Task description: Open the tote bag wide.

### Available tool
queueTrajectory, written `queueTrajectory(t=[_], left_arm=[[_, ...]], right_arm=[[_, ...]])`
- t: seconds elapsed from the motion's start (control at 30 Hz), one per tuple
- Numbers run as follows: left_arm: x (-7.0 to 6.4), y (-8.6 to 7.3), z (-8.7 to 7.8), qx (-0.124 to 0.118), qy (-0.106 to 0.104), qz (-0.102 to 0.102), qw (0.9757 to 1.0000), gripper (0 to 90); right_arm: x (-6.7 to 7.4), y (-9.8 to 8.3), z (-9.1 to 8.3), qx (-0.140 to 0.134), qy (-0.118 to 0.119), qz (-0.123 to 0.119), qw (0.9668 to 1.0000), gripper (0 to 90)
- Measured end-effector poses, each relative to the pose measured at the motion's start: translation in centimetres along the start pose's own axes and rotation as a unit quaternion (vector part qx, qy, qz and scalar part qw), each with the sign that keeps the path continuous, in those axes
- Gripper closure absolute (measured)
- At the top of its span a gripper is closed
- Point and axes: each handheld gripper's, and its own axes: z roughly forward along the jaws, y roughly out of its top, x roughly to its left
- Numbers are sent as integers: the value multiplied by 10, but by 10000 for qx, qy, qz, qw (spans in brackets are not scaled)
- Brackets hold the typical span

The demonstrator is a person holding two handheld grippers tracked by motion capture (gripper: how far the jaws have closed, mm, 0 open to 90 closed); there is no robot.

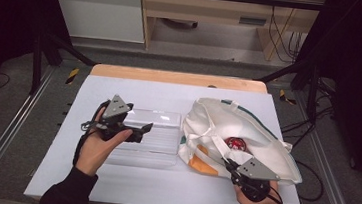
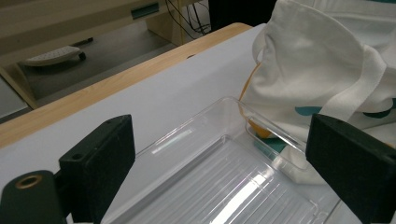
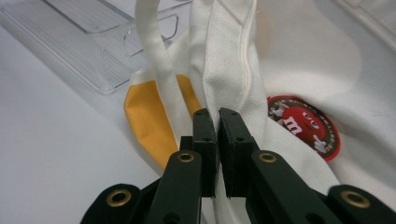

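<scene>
A white cloth tote bag (image 1: 260, 140) with teal and orange print lies on the right of the white table top. A round red M&M's item (image 1: 236, 143) shows inside its mouth. My right gripper (image 1: 225, 162) is at the bag's near rim; in the right gripper view the right gripper (image 3: 217, 114) is shut on the bag's white hem (image 3: 229, 70), with the red item (image 3: 303, 127) just to the right. My left gripper (image 1: 143, 131) hovers over a clear plastic tray (image 1: 156, 152), and the left gripper (image 2: 219, 158) stands wide open with nothing between its jaws.
The tray (image 2: 261, 135) touches the bag's left side (image 2: 317, 60). A bag strap (image 3: 156, 60) loops beside the gripped hem, over an orange patch (image 3: 149, 121). A wooden table edge (image 1: 179, 77) runs along the back, with black frame rails on both sides.
</scene>
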Motion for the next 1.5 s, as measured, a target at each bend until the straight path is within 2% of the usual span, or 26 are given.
queueTrajectory(t=[0.27,0.5,0.7,0.8,1.07,1.27,1.37,1.5], left_arm=[[-26,34,31,231,-220,511,9982,93],[-45,64,48,132,-334,741,9966,96],[-56,89,61,56,-444,920,9948,111],[-60,98,69,44,-500,1010,9936,133],[-69,114,92,113,-639,1218,9904,176],[-78,119,104,107,-759,1340,9880,212],[-80,120,109,148,-787,1383,9871,222],[-82,120,114,179,-792,1376,9872,246]], right_arm=[[7,-3,3,104,132,-78,9998,859],[13,-6,2,182,243,-155,9994,859],[19,-10,3,304,303,-385,9983,856],[19,-13,2,305,375,-370,9981,855],[20,-17,3,342,470,-417,9974,850],[22,-20,2,360,518,-436,9971,844],[22,-21,1,364,536,-413,9970,842],[22,-22,1,355,541,-421,9970,840]])
